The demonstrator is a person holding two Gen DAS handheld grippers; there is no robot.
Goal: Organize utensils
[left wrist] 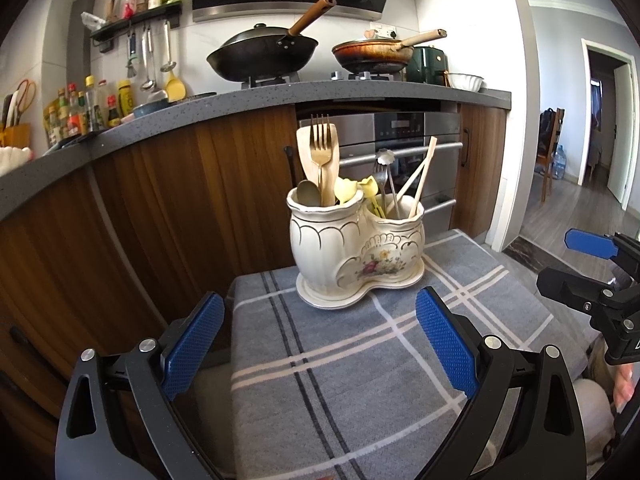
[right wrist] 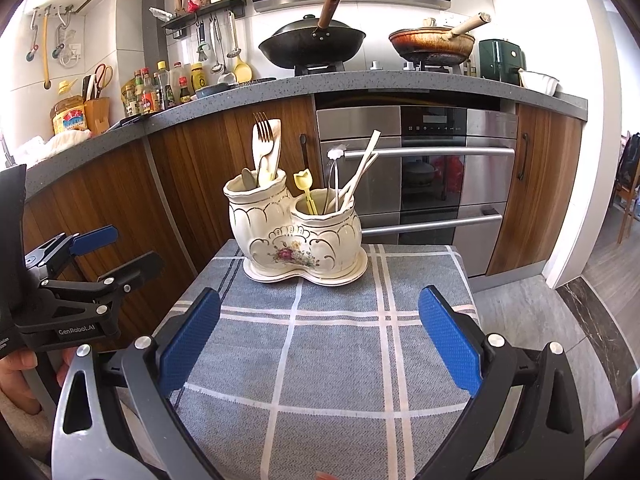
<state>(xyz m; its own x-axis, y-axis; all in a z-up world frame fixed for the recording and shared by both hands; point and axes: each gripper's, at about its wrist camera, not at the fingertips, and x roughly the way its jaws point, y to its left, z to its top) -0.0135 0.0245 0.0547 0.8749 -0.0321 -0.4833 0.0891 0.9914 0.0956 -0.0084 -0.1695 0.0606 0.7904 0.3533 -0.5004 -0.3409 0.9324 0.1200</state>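
Each fisheye camera sits on its own gripper and looks forward along the two blue-padded fingers, slightly downward, toward the kitchen counter. The left wrist view stands near the grey checked cloth (left wrist: 340, 360) and sees the cream ceramic double-pot utensil holder (left wrist: 356, 248) a little from its left side. The right wrist view looks from the right, at about the same nearness. Both views share the holder, the cloth, the dark wok (right wrist: 312, 46) and the steel oven (right wrist: 420, 160).
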